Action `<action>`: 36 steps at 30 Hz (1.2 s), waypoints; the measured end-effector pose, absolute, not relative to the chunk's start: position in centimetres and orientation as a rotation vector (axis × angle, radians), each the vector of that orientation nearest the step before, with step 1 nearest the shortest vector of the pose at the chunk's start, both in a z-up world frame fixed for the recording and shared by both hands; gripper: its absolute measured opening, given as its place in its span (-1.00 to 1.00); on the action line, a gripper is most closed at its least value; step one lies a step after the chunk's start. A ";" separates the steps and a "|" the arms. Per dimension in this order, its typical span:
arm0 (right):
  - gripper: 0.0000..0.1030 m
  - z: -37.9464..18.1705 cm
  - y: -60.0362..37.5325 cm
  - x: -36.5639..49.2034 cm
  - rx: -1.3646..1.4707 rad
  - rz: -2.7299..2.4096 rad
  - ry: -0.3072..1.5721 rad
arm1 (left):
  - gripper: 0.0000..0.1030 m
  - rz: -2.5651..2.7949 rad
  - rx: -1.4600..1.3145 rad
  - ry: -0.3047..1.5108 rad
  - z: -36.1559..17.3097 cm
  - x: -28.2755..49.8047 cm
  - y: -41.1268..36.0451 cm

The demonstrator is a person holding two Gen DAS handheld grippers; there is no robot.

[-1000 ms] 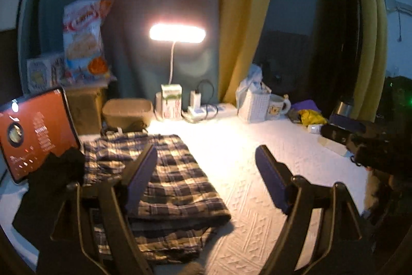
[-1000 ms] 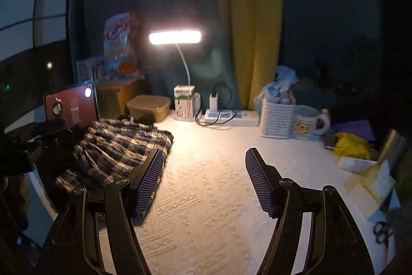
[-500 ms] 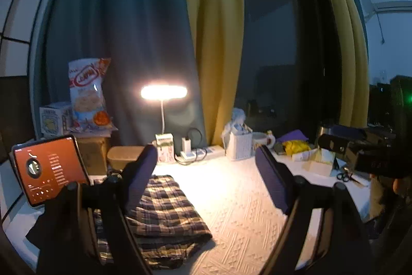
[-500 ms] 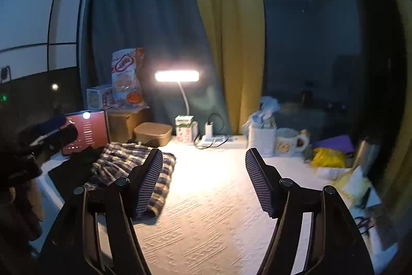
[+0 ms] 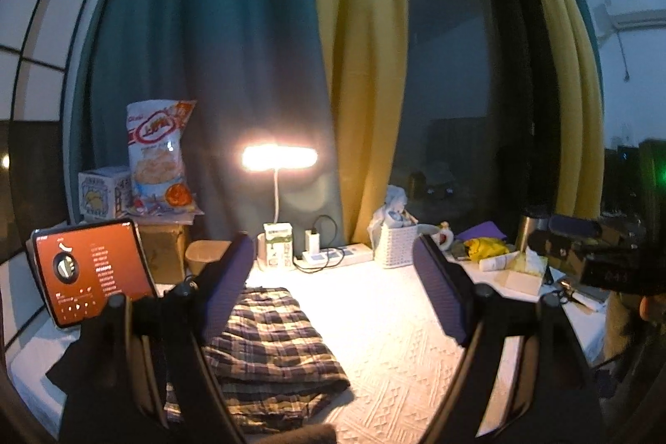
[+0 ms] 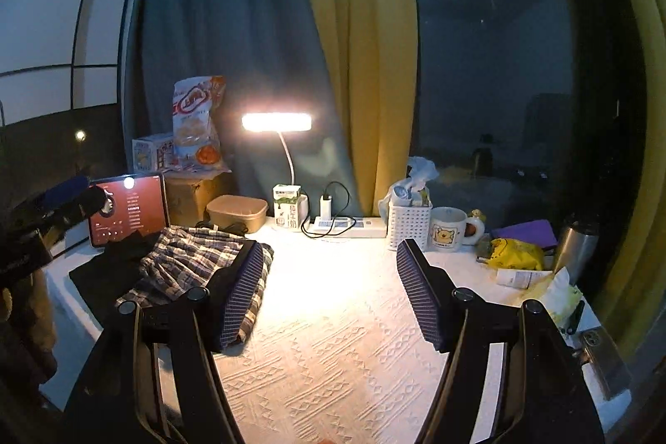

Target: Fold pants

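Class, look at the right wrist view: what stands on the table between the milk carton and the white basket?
A white power strip with a plugged-in charger and black cable, between the carton and basket.

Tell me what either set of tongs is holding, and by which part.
Nothing: left tongs and right tongs are open and empty; the folded plaid pants lie untouched.

Plaid pants (image 5: 266, 336), white embossed tablecloth (image 5: 395, 319), yellow curtain (image 5: 362, 69)

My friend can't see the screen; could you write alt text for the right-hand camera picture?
The open right gripper hovers empty over a white textured tablecloth, with folded plaid pants lying to its left. Behind stand a lit desk lamp, a mug and a tablet.
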State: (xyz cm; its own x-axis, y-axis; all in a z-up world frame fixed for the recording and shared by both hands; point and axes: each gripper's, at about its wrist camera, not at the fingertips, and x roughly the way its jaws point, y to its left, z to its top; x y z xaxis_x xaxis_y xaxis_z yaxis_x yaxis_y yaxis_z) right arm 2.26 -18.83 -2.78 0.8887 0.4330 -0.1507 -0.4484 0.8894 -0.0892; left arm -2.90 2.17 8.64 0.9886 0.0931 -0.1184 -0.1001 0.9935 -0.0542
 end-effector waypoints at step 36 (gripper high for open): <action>0.36 -3.6 -18.9 3.5 -0.106 0.448 0.155 | 0.60 0.099 -0.050 0.169 7.8 -2.2 2.9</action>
State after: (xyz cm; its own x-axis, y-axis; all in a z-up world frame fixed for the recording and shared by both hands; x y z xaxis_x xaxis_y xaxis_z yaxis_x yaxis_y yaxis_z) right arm 3.50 -18.86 -3.62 0.8899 0.4223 -0.1724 -0.4384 0.8962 -0.0677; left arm -2.19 2.90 7.75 0.9808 0.0941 -0.1707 -0.1026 0.9938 -0.0418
